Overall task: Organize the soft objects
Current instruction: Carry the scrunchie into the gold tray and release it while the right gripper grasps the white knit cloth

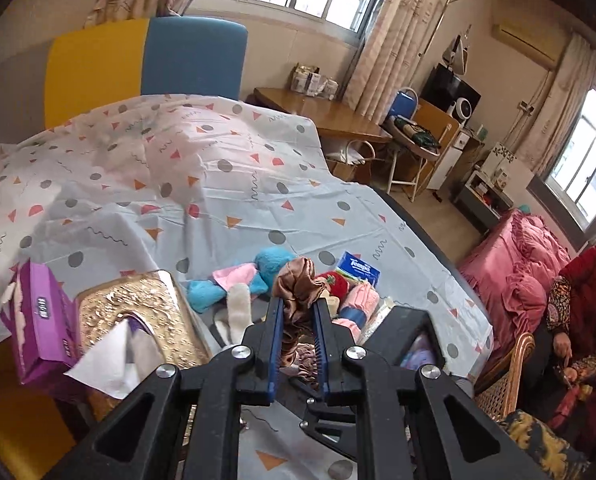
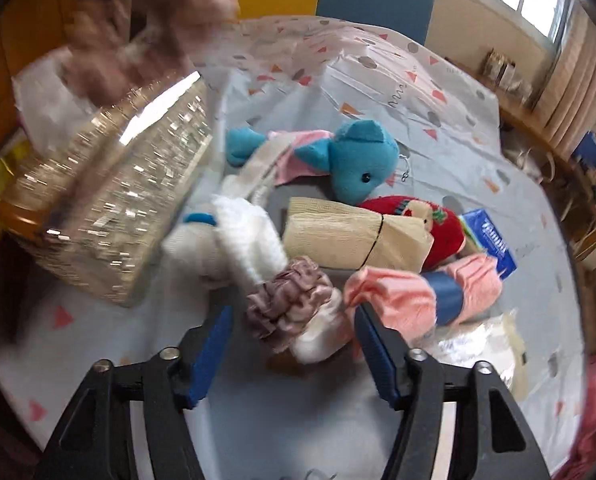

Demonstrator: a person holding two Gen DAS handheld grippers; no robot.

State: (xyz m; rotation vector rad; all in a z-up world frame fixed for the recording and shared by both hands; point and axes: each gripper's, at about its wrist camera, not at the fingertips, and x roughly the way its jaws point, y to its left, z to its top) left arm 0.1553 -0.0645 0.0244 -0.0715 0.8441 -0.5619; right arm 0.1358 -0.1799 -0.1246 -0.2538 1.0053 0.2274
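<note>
In the left wrist view my left gripper [image 1: 298, 306] is shut on a brown satin scrunchie [image 1: 298, 280], which is held up above a pile of soft things on the patterned sheet. In the right wrist view that scrunchie shows as a brown blur [image 2: 146, 20] at the top left. My right gripper [image 2: 292, 316] points down at the pile. Its jaws stand apart around a mauve scrunchie [image 2: 286, 300], with a gap on each side. Around it lie a white fluffy piece [image 2: 234, 236], a beige cloth roll [image 2: 338, 236], a pink cloth with a blue band [image 2: 418, 292], a red knitted doll [image 2: 418, 216] and a blue plush [image 2: 354, 164].
A gold tissue box [image 1: 138, 312] and a purple tissue pack [image 1: 38, 320] stand left of the pile. A blue Tempo pack [image 1: 358, 268] lies at its right. The sheet [image 1: 218, 184] covers the surface; beyond are a yellow and blue headboard, a wooden desk and a seated person at far right.
</note>
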